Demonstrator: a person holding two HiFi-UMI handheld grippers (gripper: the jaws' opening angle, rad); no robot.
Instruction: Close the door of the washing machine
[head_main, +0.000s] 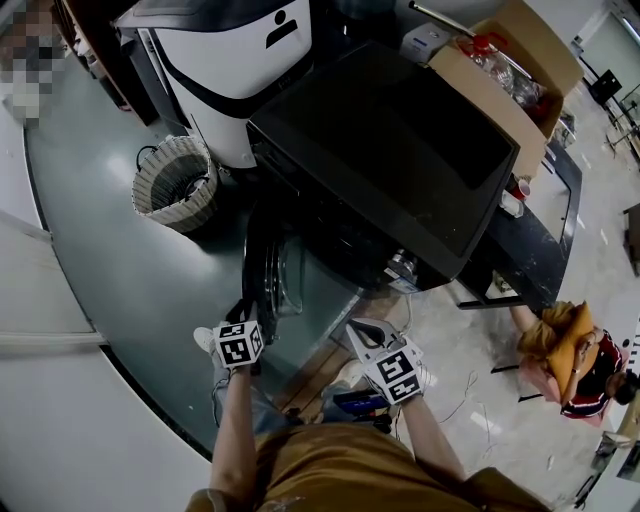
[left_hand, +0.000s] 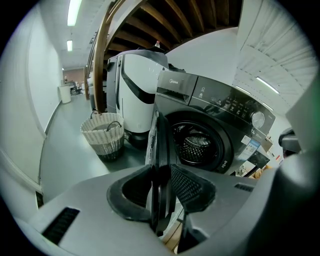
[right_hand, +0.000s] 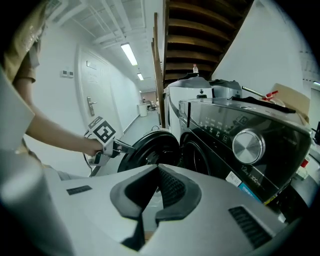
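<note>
The black front-loading washing machine (head_main: 400, 150) has its round door (head_main: 265, 270) swung out towards me. In the left gripper view the door (left_hand: 159, 145) stands edge-on, with the open drum (left_hand: 197, 145) to its right. My left gripper (left_hand: 161, 172) is shut on the door's rim, one pad on each side. From above, the left gripper (head_main: 245, 308) sits at the door's near edge. My right gripper (head_main: 362, 330) hovers in front of the machine, shut and holding nothing. In the right gripper view the right gripper (right_hand: 157, 170) points at the door (right_hand: 150, 147), and the left gripper (right_hand: 117, 145) clamps its edge.
A wicker basket (head_main: 175, 182) stands on the grey floor left of the machine, beside a white appliance (head_main: 230, 60). A cardboard box (head_main: 510, 60) lies behind the machine. A person (head_main: 570, 355) crouches at the right. A white wall runs along the left.
</note>
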